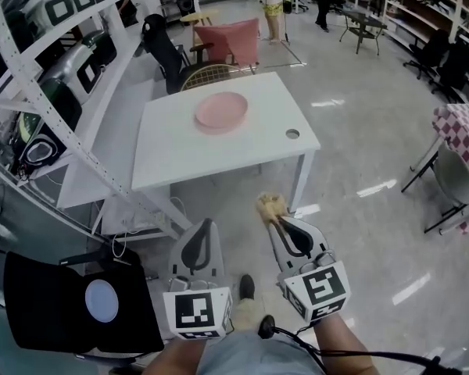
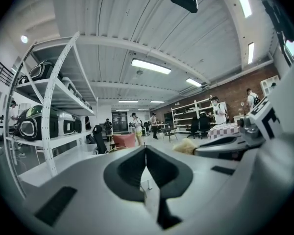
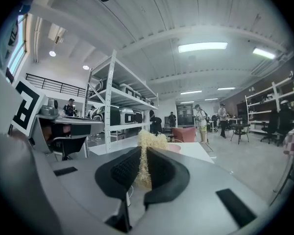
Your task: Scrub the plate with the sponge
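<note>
Yellowish sponge [image 3: 148,140] between right gripper [image 3: 143,151] fingers [image 3: 162,170] | plate [image 1: 220,110] well apart

The head view looks steeply down from behind, well apart from the table [image 1: 176,151]. Both gripper views face level across the room, side by side, sharing shelves [image 2: 50,126] and red chair [image 3: 184,133].

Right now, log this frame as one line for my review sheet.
scrub: not yet begun | left tongs: shut, empty | right tongs: shut on sponge | plate: on table, untouched
</note>
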Action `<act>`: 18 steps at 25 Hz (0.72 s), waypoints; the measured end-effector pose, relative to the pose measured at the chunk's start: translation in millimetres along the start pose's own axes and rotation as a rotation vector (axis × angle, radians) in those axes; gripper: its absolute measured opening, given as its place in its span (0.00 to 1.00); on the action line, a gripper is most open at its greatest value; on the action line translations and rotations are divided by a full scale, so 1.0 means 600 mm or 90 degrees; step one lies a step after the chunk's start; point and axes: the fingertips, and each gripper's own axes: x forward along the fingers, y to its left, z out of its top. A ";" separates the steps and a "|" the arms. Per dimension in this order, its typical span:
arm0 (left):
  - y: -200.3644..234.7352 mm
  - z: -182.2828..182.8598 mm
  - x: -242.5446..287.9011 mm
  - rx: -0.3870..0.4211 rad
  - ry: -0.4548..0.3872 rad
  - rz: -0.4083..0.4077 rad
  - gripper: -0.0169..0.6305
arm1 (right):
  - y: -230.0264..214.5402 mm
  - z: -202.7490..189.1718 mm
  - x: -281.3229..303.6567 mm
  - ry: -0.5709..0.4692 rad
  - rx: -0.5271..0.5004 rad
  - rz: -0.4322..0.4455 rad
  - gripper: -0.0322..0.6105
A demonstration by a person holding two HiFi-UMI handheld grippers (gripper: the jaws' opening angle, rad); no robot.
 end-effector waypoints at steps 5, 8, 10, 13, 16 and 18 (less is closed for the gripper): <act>0.034 -0.010 0.083 -0.006 0.003 -0.009 0.05 | -0.030 -0.006 0.081 0.017 0.003 0.006 0.11; 0.068 -0.010 0.138 -0.011 0.003 -0.006 0.05 | -0.046 0.000 0.145 0.022 0.002 0.011 0.11; 0.091 -0.010 0.172 -0.025 0.016 -0.006 0.05 | -0.057 0.008 0.188 0.022 0.002 0.012 0.11; 0.130 -0.008 0.218 -0.012 0.009 -0.003 0.05 | -0.067 0.022 0.247 0.019 -0.001 0.015 0.11; 0.170 0.001 0.256 -0.013 -0.005 0.007 0.05 | -0.071 0.037 0.299 0.018 -0.009 0.021 0.11; 0.191 0.007 0.278 -0.017 -0.010 0.008 0.05 | -0.073 0.049 0.330 0.015 -0.015 0.022 0.11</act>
